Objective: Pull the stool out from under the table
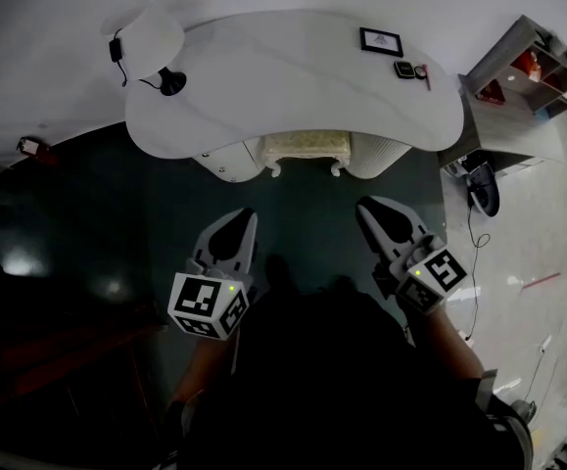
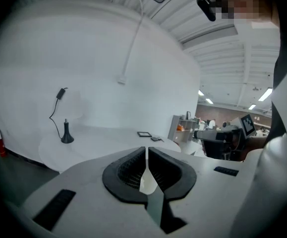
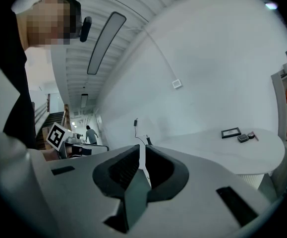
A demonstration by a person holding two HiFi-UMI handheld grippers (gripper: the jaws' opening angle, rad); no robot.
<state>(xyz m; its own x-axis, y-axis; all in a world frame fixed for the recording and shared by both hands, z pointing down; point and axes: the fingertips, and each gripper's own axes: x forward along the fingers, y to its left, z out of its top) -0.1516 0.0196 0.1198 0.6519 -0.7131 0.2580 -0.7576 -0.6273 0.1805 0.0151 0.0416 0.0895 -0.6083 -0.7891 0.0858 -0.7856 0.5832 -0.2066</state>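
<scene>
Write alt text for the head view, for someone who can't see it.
Looking down, a person points two shut grippers, the left gripper and the right gripper, at a cream stool tucked under a curved white table. A small picture frame sits on the table.

readable text: none in any view
left gripper (image 1: 236, 221) cube: black-and-white square marker patterns, no letters or digits
right gripper (image 1: 372, 210) cube: the same kind of pattern
framed card (image 1: 381, 41): on the table (image 1: 263, 81), ahead of the right gripper; print too small to read
</scene>
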